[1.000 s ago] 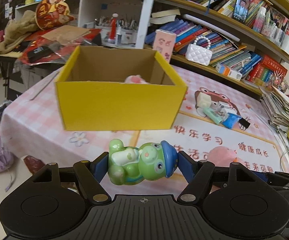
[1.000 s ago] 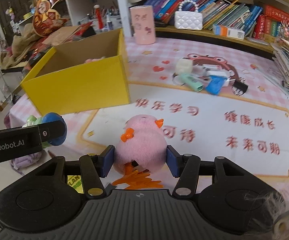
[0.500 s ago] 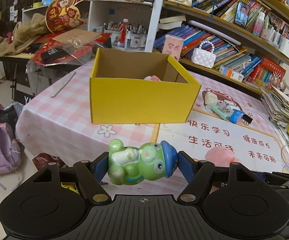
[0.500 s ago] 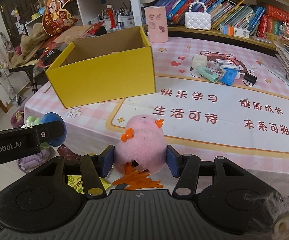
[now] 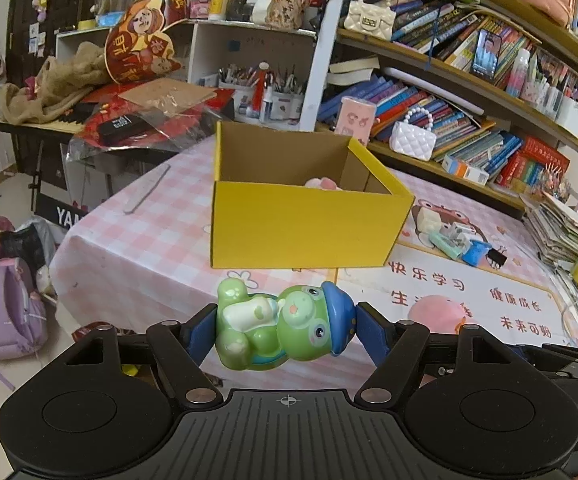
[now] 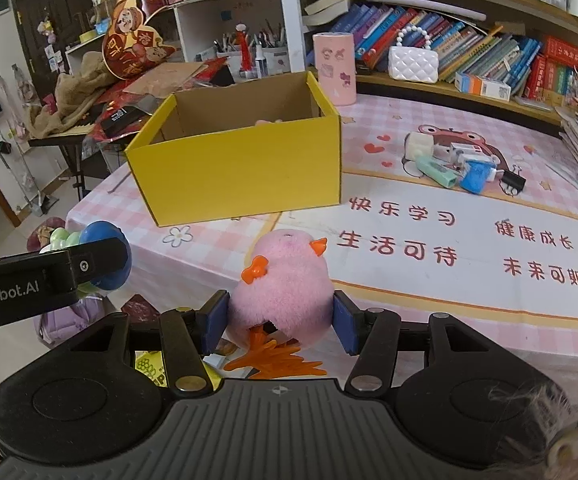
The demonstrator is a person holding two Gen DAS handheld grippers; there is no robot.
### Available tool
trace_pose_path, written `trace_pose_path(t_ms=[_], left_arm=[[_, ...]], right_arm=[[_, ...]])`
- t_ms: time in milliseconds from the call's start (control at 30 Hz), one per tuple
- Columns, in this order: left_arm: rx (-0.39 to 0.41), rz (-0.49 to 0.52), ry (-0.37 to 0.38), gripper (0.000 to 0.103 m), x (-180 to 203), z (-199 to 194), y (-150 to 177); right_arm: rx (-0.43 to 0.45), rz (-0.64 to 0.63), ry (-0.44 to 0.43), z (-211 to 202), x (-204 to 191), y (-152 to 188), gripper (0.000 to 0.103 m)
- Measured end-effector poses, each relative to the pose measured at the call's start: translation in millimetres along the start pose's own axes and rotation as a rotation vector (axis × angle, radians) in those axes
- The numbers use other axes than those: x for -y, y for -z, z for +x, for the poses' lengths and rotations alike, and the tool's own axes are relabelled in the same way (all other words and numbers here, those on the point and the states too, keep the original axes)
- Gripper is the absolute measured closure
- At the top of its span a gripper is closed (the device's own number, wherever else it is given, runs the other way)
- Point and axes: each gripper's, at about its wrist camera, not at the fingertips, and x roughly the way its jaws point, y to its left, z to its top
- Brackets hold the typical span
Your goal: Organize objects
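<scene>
Holding two toys in front of a yellow box [image 5: 305, 224] at frame centre.
The left gripper [image 5: 285, 328] clamps a green frog figurine [image 5: 281, 330]; the right gripper [image 6: 281, 316] clamps a pink plush chick [image 6: 283, 284], low in each frame, above the counter's [image 6: 429, 300] near edge.

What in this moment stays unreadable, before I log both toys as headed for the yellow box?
- Contents of the yellow box: both views show only a pink sliver; the front wall hides the rest.
- Green frog toy, right wrist view: mostly behind the left gripper.
- Pink chick, left wrist view: lower half hidden by the finger linkage; the right gripper holds it.
</scene>
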Motion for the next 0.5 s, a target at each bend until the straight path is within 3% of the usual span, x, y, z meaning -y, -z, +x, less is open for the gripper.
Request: trace_pose_path(t_ms=[267, 500], left_arm=[[0.019, -0.006, -0.005, 0.030, -4.7, 0.6, -4.0], [0.103, 0.021, -0.030, 0.030, -3.6, 5.9, -30.7]], right_arm=[[0.009, -0.020, -0.015, 4.1, -7.6, -6.7, 0.051], [0.116, -0.042, -0.030, 9.9, -7.5, -33.8, 0.051]])
